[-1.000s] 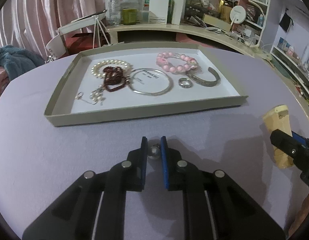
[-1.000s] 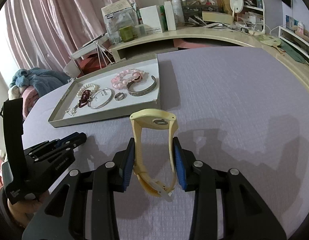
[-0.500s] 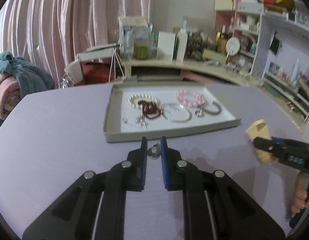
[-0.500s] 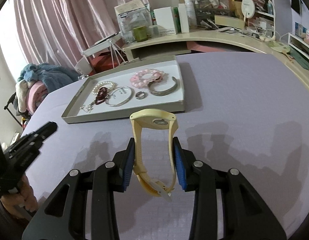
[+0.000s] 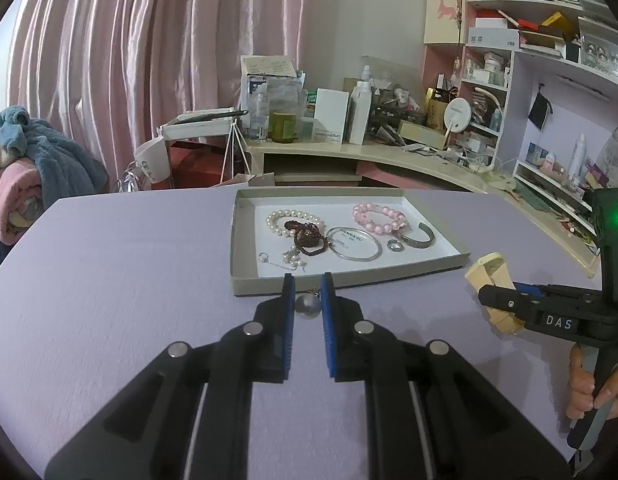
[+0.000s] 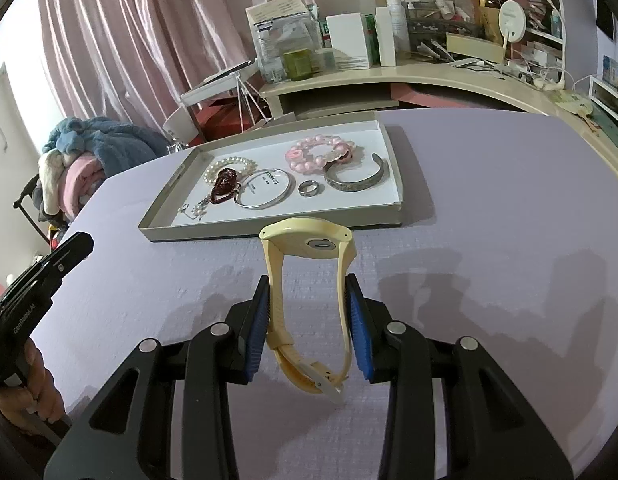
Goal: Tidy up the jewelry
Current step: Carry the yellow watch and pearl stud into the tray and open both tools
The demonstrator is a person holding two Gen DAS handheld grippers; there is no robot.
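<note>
My left gripper (image 5: 308,285) is shut on a small silver ball pendant (image 5: 308,306), held just short of the grey tray's front rim (image 5: 349,279). My right gripper (image 6: 308,286) is shut on a pale yellow wristwatch (image 6: 305,237), strap squeezed between the blue pads, face toward the tray (image 6: 269,233). The tray holds a pearl bracelet (image 5: 279,216), dark red beads (image 5: 307,238), a silver bangle (image 5: 355,243), a ring (image 5: 395,245), pink beads (image 5: 379,216), a metal cuff (image 5: 419,238) and earrings (image 5: 287,260). The left wrist view shows the right gripper (image 5: 485,299) with the watch (image 5: 491,272) to the tray's right.
The tray lies on a lilac-covered table (image 6: 489,220). Behind it runs a curved cream desk (image 5: 389,154) crowded with bottles and boxes, with shelves at the right. A pile of clothes (image 5: 33,160) sits at the far left. A hand (image 5: 589,380) grips the right handle.
The left gripper has pulled back and risen with the pendant, so the tray looks smaller and farther. The right gripper has drifted slightly, still holding the watch.
</note>
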